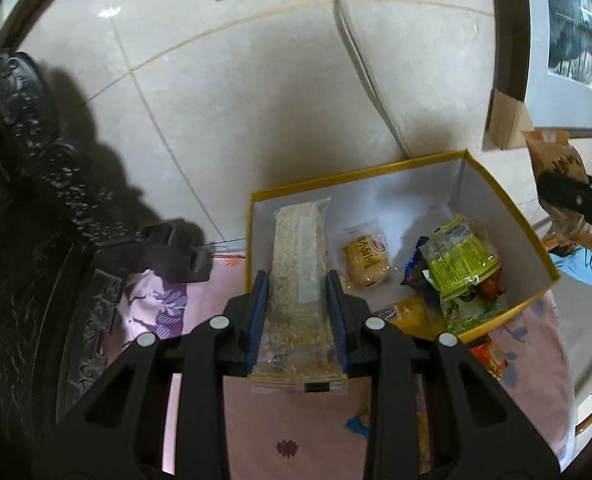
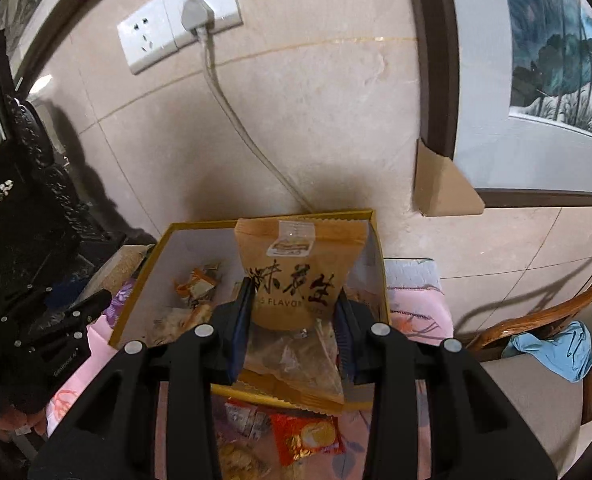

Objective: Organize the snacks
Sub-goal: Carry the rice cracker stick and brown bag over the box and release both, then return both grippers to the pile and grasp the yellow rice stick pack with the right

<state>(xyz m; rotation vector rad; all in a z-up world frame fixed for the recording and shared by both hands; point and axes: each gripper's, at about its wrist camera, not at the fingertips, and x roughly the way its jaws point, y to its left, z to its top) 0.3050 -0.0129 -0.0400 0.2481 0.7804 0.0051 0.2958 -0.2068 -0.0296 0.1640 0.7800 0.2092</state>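
Note:
My left gripper point(image 1: 296, 280) is shut on a long clear pack of pale rice crackers point(image 1: 298, 264), held over the left end of a yellow-edged white box point(image 1: 508, 204). Inside the box lie a small yellow bun pack point(image 1: 366, 258), a green snack pack point(image 1: 462, 258) and other wrappers. My right gripper point(image 2: 294, 300) is shut on a brown peanut bag point(image 2: 296, 276), held above the same box point(image 2: 136, 292). The right gripper with its bag also shows in the left wrist view point(image 1: 576, 200) past the box's right side.
The box stands on a pink flowered cloth point(image 1: 288, 424). Loose snacks lie in front of it, among them a red pack point(image 2: 308, 436). Dark carved furniture point(image 1: 24, 240) stands left. A wall socket with cable point(image 2: 200, 28), a framed painting point(image 2: 556, 60) and a wooden chair point(image 2: 544, 320) are around.

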